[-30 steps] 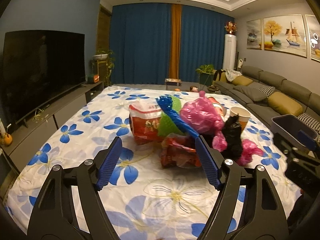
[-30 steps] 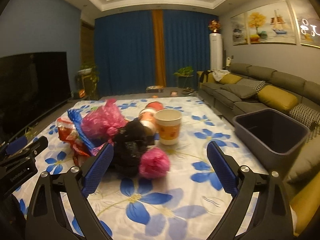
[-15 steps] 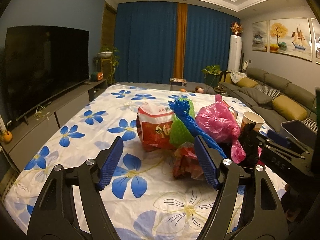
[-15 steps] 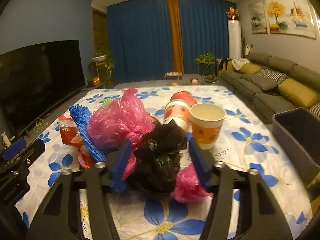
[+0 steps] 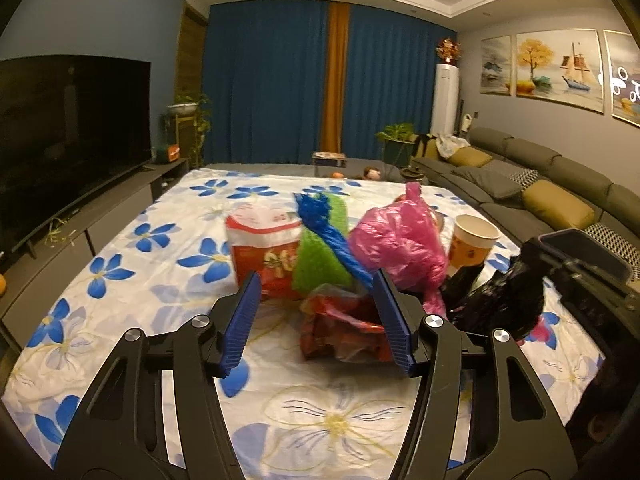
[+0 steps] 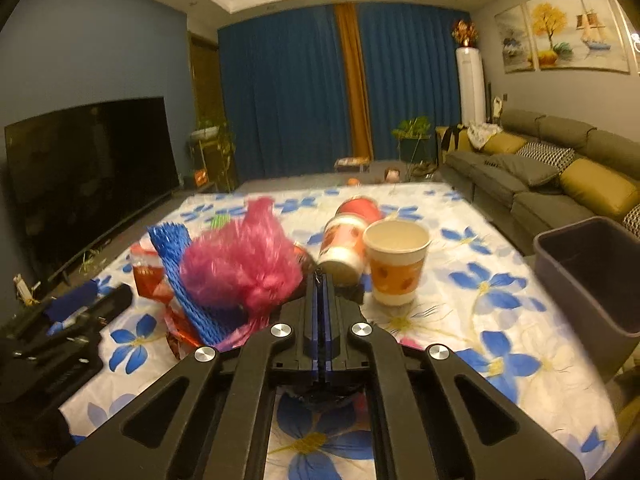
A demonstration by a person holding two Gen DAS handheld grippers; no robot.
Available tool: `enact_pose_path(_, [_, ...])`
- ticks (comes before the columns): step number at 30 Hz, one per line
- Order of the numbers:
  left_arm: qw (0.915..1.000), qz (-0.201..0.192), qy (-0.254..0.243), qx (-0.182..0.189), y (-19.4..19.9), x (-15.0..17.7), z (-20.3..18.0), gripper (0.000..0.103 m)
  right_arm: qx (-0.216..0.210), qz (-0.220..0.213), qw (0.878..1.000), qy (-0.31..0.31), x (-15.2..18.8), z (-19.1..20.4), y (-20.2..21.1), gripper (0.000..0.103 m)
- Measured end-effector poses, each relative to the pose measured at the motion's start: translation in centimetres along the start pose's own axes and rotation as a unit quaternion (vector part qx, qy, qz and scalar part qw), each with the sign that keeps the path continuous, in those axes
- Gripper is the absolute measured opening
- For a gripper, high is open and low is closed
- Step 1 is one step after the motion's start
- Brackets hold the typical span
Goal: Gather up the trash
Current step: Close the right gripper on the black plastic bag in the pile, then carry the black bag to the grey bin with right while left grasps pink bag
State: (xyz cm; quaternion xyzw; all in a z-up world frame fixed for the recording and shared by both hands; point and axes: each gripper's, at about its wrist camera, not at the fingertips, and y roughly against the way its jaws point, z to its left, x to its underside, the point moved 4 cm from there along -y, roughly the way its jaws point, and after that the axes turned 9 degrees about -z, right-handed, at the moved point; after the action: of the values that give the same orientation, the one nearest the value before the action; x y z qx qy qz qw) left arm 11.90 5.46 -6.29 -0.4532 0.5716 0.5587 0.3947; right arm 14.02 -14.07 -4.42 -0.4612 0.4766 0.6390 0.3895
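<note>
Wrapper: red crumpled wrapper [image 5: 344,330] low centre of frame, between closing jaws of left gripper [image 5: 316,320], untouched | bag: black bag [image 5: 504,300] right of it, clamped in shut right gripper [image 6: 320,280] | bin: grey bin [image 6: 592,276] far right, nearest right hand

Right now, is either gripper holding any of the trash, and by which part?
The right gripper is shut on the black plastic bag, pinching its crumpled upper part. The left gripper is closing around a red wrapper, not gripping.

Crinkly glossy pink plastic bag [image 5: 396,240] and blue foam netting [image 5: 328,236] lie beyond the ribbed blue rubbery fingers [image 5: 242,322]; smooth matt paper cup [image 6: 396,266]; soft flowered cloth on the worktop [image 5: 132,280].
</note>
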Motion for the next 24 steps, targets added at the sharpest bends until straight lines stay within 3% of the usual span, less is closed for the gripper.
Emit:
enact_pose_path(11, [0.9976, 0.013, -0.015, 0.067, -0.1, 1.2, -4.9, 0.060, 0.035, -0.046, 0.998, -0.023, -1.8, -4.1, 4.7, 0.003])
enact_pose_path(17, [0.9902, 0.034, -0.029, 0.132, -1.2, 2.1, -10.2, 0.066, 0.066, -0.053, 0.996, -0.028, -1.6, -6.4, 6.1, 0.003])
enact_pose_path(24, [0.9822, 0.075, -0.062, 0.160, -4.6, 3.9, -15.4, 0.066, 0.087, -0.055, 0.994, -0.036, -1.5, -9.0, 6.8, 0.003])
